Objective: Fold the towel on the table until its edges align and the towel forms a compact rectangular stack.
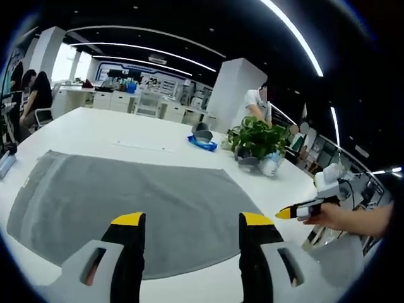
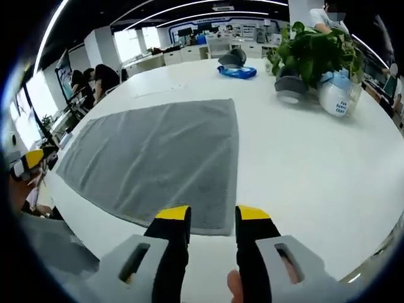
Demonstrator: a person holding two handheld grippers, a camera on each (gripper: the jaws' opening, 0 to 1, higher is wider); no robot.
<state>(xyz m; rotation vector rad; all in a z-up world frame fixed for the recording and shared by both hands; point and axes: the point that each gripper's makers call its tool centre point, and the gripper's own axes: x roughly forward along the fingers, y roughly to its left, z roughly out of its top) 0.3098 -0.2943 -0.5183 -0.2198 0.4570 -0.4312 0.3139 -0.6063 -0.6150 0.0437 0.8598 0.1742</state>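
A grey towel (image 1: 139,202) lies spread flat on the white table (image 1: 95,126). In the left gripper view my left gripper (image 1: 192,221) hovers over the towel's near edge, open, its yellow-tipped jaws wide apart with nothing between them. My right gripper (image 1: 297,211) comes in from the right, held by a hand beyond the towel's right edge. In the right gripper view the towel (image 2: 158,151) stretches ahead, and my right gripper (image 2: 213,214) stands open just above its near corner. The left gripper (image 2: 28,161) peeks in at the left edge.
A potted plant (image 2: 309,50) and a white jar (image 2: 334,91) stand on the table to the right of the towel. A blue wrapper with a grey bowl (image 2: 235,66) lies beyond it. People sit at desks (image 1: 35,95) behind the table.
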